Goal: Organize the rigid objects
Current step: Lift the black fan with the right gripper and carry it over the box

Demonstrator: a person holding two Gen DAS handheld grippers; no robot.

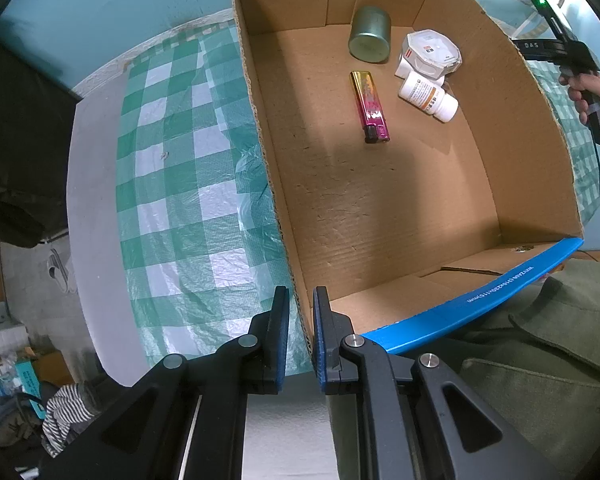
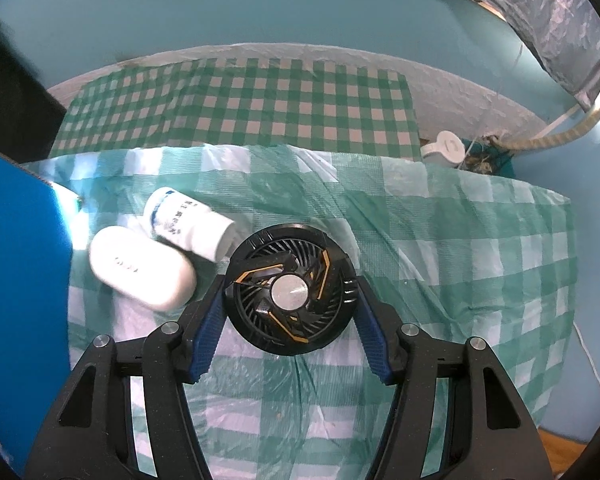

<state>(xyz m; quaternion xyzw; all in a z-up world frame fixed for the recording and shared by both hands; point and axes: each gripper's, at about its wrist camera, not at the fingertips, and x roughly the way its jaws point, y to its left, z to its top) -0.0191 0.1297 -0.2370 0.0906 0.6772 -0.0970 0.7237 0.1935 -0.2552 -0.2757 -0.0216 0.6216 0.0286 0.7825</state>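
The jaws of the left gripper (image 1: 300, 332) are pinching the near left wall of the cardboard box (image 1: 512, 128), almost fully closed on it, apparently steadying the box so it is not sliding on the desk while things are being dropped in. This gripper is pointing straight down over the box corner. Inside, toward the far end, a pink-gold lighter (image 1: 370, 107), a green tin (image 1: 370, 34), a white pill bottle (image 1: 428, 97) and an octagonal white container (image 1: 432, 53) are already lying close together. At the far right a hand (image 1: 592, 94) is gripping the other tool's handle.

In the right view, the right gripper (image 2: 290, 304) is pointing steeply down, its jaws half-wide and pressing both sides of a small black fan (image 2: 291, 294) that is lying on the checked plastic cloth (image 2: 480, 264). Just left of the fan, a white bottle (image 2: 190, 226) and a white oval case (image 2: 142, 274) are waiting, touching each other, near the box's blue flap (image 2: 20, 280).
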